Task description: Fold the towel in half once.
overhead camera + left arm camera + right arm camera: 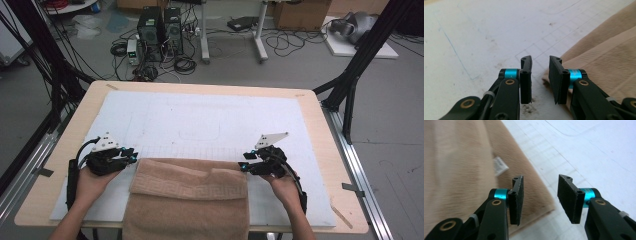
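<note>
A tan towel [190,200] lies folded on the white mat [210,120] at the table's near side, and its front part hangs over the edge. My left gripper [135,156] sits at the towel's far left corner. In the left gripper view the left gripper [540,60] is open, and the towel [604,50] corner lies just beyond the gap, untouched by the pads. My right gripper [242,166] is at the far right corner. The right gripper [540,180] stands open above the towel [461,170] edge, near a small white label [499,166].
The wooden table [320,130] rim frames the mat. Black frame struts [360,55] rise at the back right and back left. Computer towers [160,30] and cables sit on the floor beyond the far edge. The mat's far half is bare.
</note>
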A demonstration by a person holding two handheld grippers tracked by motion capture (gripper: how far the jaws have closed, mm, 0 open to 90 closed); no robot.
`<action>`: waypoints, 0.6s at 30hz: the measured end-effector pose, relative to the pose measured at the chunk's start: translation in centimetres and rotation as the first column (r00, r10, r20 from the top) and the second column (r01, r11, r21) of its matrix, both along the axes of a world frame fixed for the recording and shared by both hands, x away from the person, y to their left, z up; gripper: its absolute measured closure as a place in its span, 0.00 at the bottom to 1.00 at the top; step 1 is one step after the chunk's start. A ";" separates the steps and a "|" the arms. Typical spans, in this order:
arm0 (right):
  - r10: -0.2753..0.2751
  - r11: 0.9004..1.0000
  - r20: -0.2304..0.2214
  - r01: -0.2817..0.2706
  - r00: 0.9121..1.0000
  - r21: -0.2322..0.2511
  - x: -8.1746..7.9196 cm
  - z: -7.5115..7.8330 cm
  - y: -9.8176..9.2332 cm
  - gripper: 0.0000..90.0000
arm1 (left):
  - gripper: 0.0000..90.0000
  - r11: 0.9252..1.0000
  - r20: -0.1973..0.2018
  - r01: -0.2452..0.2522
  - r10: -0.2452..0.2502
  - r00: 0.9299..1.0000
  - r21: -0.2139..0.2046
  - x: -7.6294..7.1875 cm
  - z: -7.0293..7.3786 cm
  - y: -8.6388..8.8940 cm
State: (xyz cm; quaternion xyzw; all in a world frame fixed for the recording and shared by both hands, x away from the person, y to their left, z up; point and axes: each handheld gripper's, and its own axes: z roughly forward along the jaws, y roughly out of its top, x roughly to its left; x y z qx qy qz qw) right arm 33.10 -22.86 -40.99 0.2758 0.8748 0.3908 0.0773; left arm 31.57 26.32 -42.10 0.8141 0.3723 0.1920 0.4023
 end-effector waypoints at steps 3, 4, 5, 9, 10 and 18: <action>-0.005 1.000 -0.017 0.005 1.000 0.000 0.6 -0.6 0.1 0.59 | 0.79 1.000 -0.042 0.005 -0.005 0.999 0.009 0.8 -0.7 -0.1; -0.004 1.000 -0.028 0.004 1.000 0.000 0.6 -0.7 0.2 0.58 | 0.78 1.000 -0.055 0.009 -0.008 0.998 0.012 0.9 -0.9 -0.2; -0.002 1.000 -0.035 0.002 0.999 0.002 0.7 -0.9 0.3 0.57 | 0.78 1.000 -0.066 0.018 -0.018 0.998 0.013 1.0 -1.0 -0.3; 0.007 1.000 -0.053 -0.007 0.999 -0.001 0.9 -1.2 0.3 0.55 | 0.73 0.998 -0.109 0.070 -0.069 0.992 -0.001 1.0 -1.3 -0.6; 0.006 1.000 -0.058 -0.006 0.998 -0.001 1.0 -1.3 0.3 0.55 | 0.72 0.996 -0.118 0.085 -0.085 0.989 -0.010 1.0 -1.4 -0.7; 0.027 0.998 -0.129 -0.033 0.991 -0.046 1.4 -2.4 0.9 0.54 | 0.63 0.993 -0.166 0.116 -0.117 0.979 -0.016 1.3 -1.9 -1.0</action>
